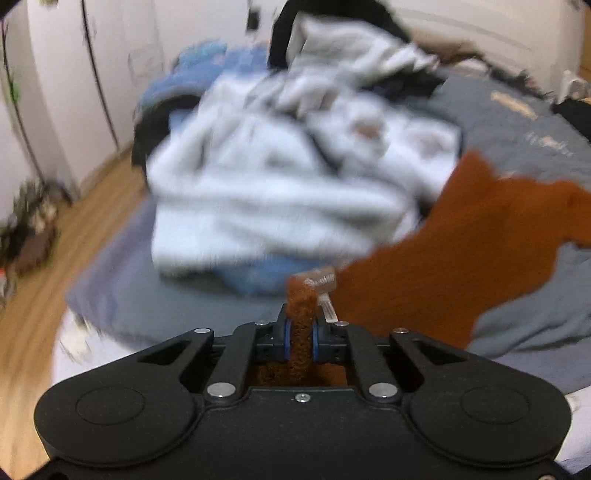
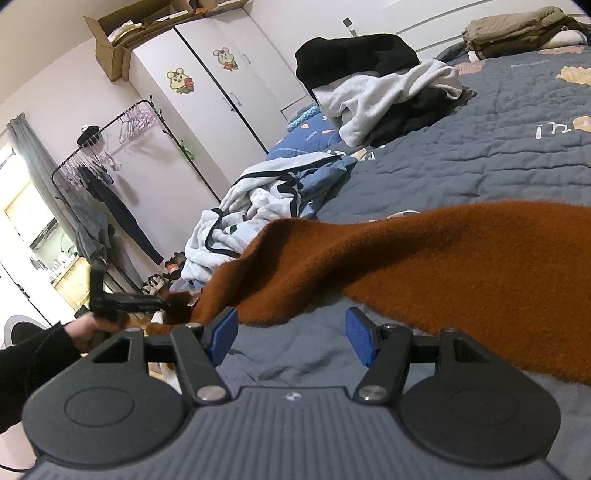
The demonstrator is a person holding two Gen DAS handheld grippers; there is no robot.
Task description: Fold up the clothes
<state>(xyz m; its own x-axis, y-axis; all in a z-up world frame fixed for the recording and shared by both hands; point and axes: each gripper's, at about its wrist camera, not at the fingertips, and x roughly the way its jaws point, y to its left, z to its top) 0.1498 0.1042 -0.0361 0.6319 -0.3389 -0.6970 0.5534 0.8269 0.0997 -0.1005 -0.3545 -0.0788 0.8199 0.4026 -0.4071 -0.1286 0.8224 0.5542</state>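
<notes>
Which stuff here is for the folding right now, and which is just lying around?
In use now:
- brown sweater, an edge pinched in the left gripper
- right gripper, open, near the sweater's edge

Just lying around:
- white and blue pile
- black and white heap
- folded stack
- clothes rack
- grey quilt

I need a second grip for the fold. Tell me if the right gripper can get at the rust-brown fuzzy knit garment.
Probably yes: the right gripper is open, and the rust-brown fuzzy knit garment hangs just beyond its fingertips with nothing between.
</notes>
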